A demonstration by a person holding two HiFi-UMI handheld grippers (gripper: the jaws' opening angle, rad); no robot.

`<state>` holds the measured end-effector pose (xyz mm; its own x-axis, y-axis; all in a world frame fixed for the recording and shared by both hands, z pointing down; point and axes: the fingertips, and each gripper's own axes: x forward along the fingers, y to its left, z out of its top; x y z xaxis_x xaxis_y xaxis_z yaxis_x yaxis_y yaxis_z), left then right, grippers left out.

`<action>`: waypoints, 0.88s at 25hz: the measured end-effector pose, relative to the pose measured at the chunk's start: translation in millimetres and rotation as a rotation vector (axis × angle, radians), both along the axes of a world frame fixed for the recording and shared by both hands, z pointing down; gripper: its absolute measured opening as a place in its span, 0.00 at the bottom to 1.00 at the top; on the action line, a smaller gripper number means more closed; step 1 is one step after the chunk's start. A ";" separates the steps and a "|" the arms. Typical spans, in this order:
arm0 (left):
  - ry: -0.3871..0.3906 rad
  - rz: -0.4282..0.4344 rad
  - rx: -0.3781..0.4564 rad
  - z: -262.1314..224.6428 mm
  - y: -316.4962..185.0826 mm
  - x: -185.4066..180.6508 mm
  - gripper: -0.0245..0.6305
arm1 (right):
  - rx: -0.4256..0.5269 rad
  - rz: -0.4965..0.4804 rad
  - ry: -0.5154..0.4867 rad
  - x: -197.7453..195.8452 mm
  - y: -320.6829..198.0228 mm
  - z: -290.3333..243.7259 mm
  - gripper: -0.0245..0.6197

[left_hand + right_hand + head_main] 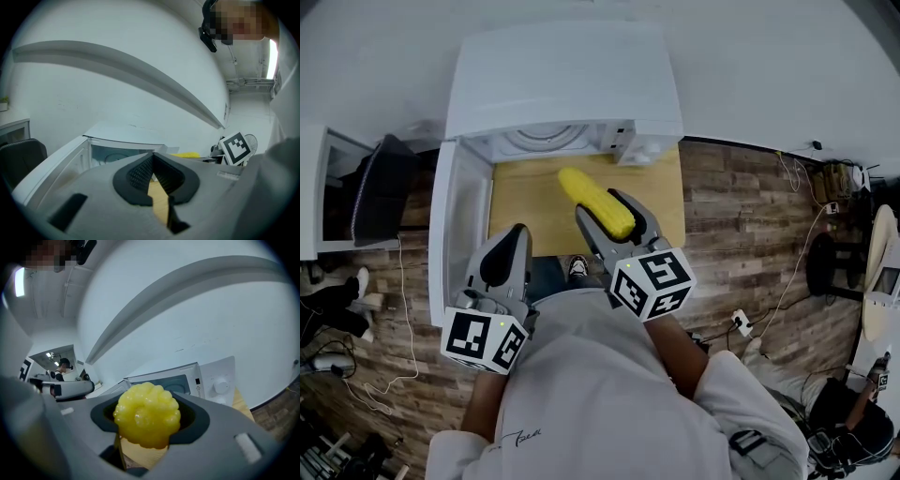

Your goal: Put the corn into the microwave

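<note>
1. Hold the clamp of the right gripper (600,206) firm on the corn (581,190): jaws closed round the near part of the cob, far tip pointing at the microwave (567,80).
2. Note the corn's place: in front of the microwave's open mouth, above the wooden table (520,202), not yet inside.
3. Judge the step as the carry-in, with most of the task yet to do: reach in, set down, let go.
4. Aim for the middle of the microwave's cavity, toward the round turntable (546,139) at the back. Enter tip first, low enough to pass under the microwave's top edge.
5. Stay off the door (450,225), swung open at the microwave's left side, and off the control panel (642,150) at its right. Run straight between them.
6. Level the cob before release: round, so likely to roll if dropped tilted.
7. Lower until touching the microwave's floor, then part the jaws just enough and draw straight back out.
8. Leave the left gripper (517,234) parked in front of the microwave on the door side, jaws closed together on nothing and well clear of the corn's path. Save it, probably, for shutting the door afterwards.
</note>
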<state>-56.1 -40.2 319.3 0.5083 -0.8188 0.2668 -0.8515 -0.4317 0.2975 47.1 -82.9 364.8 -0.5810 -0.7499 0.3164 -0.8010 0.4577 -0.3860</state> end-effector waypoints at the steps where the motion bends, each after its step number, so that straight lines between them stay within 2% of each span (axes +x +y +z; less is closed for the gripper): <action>1: -0.003 -0.002 -0.002 0.1 -3.2 -1.5 0.02 | -0.003 0.001 -0.001 -1.2 -3.7 1.4 0.44; 22: -0.024 0.002 -0.067 12.6 -39.2 -15.6 0.02 | -0.058 0.020 0.023 -17.7 -62.6 36.1 0.44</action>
<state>-71.7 -79.4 332.0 0.5030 -0.7974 0.3334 -0.8578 -0.4135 0.3053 29.3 -145.4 400.9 -0.5584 -0.7413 0.3724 -0.8185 0.4192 -0.3929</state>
